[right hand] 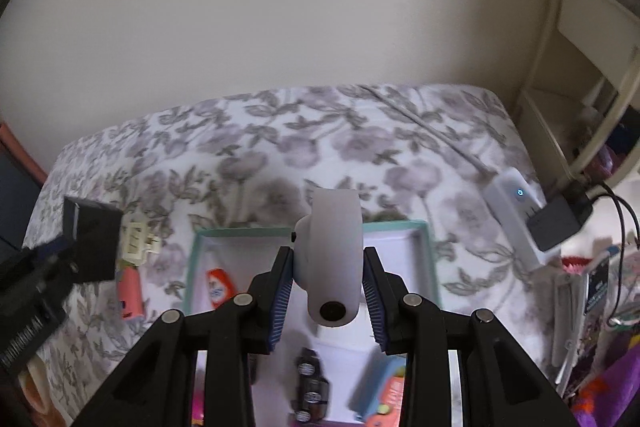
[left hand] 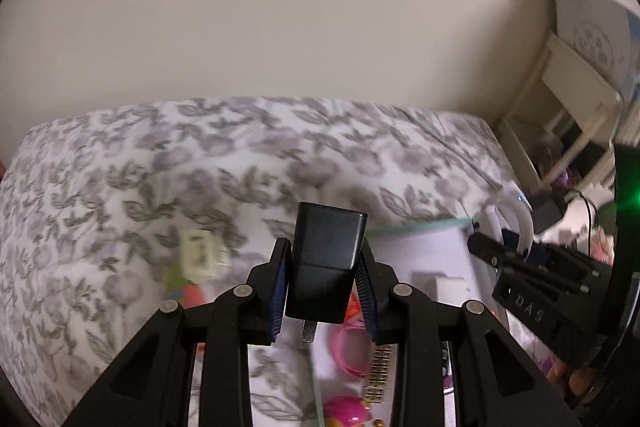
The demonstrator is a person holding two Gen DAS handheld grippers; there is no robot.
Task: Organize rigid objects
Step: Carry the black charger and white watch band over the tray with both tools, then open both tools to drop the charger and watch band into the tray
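A black plug-in charger block point(left hand: 326, 261) is clamped between the blue pads of my left gripper point(left hand: 324, 291), its metal prongs pointing down. The same charger point(right hand: 94, 239) shows at the left edge of the right wrist view. My right gripper point(right hand: 329, 293) is shut on a pale grey curved plastic device point(right hand: 334, 267) with a dark round hole at its lower end. That gripper point(left hand: 520, 247) and its white load point(left hand: 516, 215) show at the right of the left wrist view. Both hang above a white tray with a teal rim point(right hand: 404, 225) on the floral bedspread point(right hand: 280, 147).
The tray holds an orange tube point(right hand: 218, 287), dark batteries point(right hand: 310, 387) and a pink ring point(left hand: 352, 351). A cream connector point(left hand: 199, 253) and a coral item point(right hand: 130, 293) lie left of it. A white power strip point(right hand: 516, 215) with black adapter point(right hand: 558, 223) lies right; shelves point(right hand: 576, 67) stand in the corner.
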